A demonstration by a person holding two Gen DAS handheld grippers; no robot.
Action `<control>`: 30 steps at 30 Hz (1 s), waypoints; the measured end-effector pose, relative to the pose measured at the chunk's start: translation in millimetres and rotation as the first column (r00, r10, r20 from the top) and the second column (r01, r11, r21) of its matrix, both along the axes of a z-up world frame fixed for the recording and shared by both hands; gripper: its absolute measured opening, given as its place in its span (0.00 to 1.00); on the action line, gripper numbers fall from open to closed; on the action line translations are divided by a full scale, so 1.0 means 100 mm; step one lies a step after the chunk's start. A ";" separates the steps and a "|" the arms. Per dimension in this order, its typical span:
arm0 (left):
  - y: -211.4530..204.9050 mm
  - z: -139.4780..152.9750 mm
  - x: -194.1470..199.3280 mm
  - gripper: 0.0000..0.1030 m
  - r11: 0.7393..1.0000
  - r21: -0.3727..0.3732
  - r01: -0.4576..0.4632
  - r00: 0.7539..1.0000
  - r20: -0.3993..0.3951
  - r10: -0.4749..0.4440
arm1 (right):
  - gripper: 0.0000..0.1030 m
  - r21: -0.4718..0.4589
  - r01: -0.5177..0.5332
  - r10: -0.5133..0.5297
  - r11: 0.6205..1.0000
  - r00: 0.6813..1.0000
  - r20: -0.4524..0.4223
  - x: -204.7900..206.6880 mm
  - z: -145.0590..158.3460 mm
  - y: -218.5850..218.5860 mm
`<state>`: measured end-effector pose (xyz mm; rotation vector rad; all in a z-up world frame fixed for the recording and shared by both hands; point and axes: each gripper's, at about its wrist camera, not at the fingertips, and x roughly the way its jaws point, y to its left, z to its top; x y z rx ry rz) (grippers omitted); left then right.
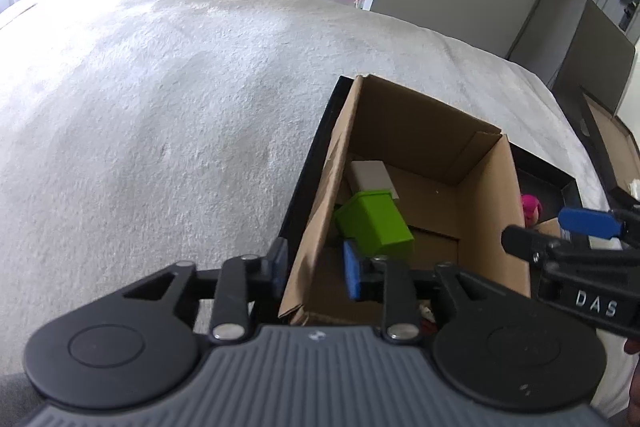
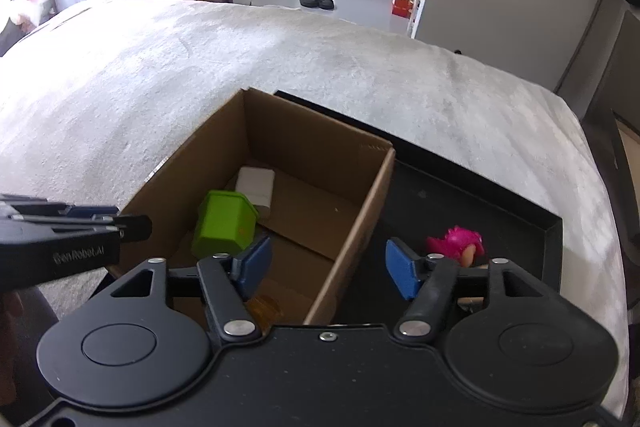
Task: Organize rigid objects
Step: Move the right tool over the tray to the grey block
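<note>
Pale, nubbly bed cover [image 1: 160, 107] underfoot of everything, with a grey floor and white cupboards beyond. On it, a shallow black tray [image 2: 520, 211] carrying an open cardboard box [image 2: 312, 143] at its left end.

Inside the box: a green house-shaped block [image 2: 226, 227] tipped on its side, touching a white rectangular block [image 2: 256, 187] behind it. Something amber near the box's front edge, too hidden to name. Outside the box, on the tray floor to the right, a pink-haired toy figure [image 2: 460, 241].

Probably hard plastic for both blocks: light, stiff, smooth-faced, not fragile, a little slippery. Best taken across two flat, parallel side walls, not over the sloped roof. For the pink figure, better pinched at the body below the tuft, since hair would likely give and slide.

Left gripper [image 1: 316, 269] angled steeply down, partly parted, astride the box's left wall without clamping it, nothing carried. Right gripper [image 2: 328, 271] pitched down likewise, spread wider, straddling the box's right wall with clear gaps both sides, empty.
</note>
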<state>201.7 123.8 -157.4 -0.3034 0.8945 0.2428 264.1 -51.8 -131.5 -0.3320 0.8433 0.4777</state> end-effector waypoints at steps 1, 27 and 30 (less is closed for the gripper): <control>-0.02 0.02 0.00 0.34 1.000 0.013 0.002 1.000 0.001 -0.002 | 0.65 -0.001 0.008 -0.008 1.000 1.000 -0.003 0.00 -0.01 -0.03; -0.76 0.35 0.24 0.81 0.980 0.197 0.039 0.999 -0.033 -0.033 | 0.86 0.147 0.122 -0.124 0.982 0.992 0.002 0.20 -0.06 -1.19; -0.84 0.36 0.26 0.83 0.977 0.213 0.035 0.999 -0.034 -0.028 | 0.86 0.165 0.121 -0.122 0.979 0.993 -0.004 0.27 -0.09 -1.30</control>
